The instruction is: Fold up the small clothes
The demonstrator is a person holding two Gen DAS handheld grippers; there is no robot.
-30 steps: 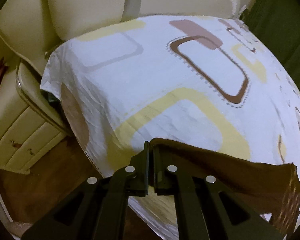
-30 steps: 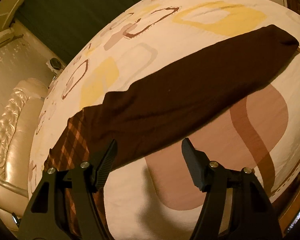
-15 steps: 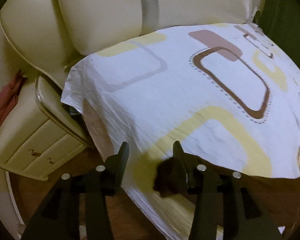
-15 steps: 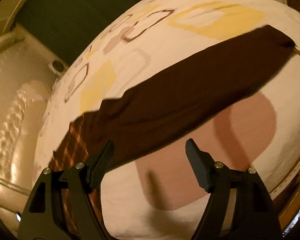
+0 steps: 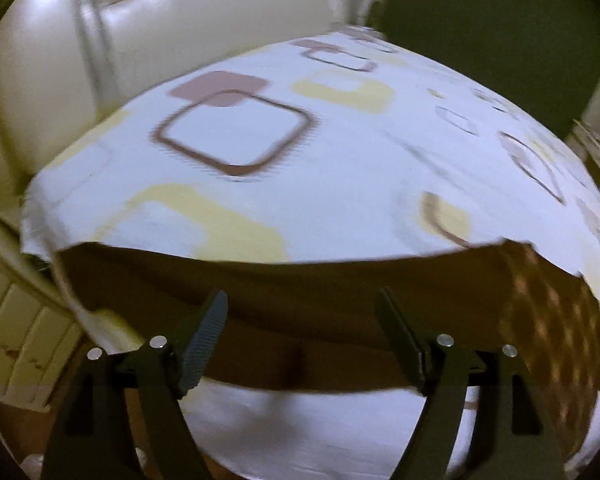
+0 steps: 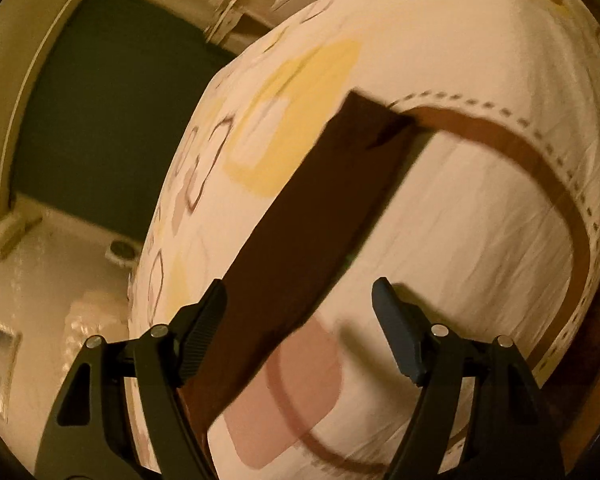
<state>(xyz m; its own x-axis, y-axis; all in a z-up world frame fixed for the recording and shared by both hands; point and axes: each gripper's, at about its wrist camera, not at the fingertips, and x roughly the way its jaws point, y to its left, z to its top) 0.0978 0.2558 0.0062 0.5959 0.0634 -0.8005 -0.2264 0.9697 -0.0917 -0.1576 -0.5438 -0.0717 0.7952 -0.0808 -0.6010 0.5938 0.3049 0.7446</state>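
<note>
L gripper (image 5: 300, 334): jaws just opened, wide, nothing pinched; brown garment (image 5: 300, 296) lies flat under/between them, not gripped. R gripper (image 6: 300, 320): also released, jaws apart above the same long brown strip. Garment rests stretched on patterned bedsheet (image 5: 340, 152) near its edge, prob. laid out straight so the next fold lands clean.

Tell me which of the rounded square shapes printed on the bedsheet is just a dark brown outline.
On the bedsheet, the dark brown outlined square near the headboard: hollow white centre, unlike the filled mauve square and yellow shape.
</note>
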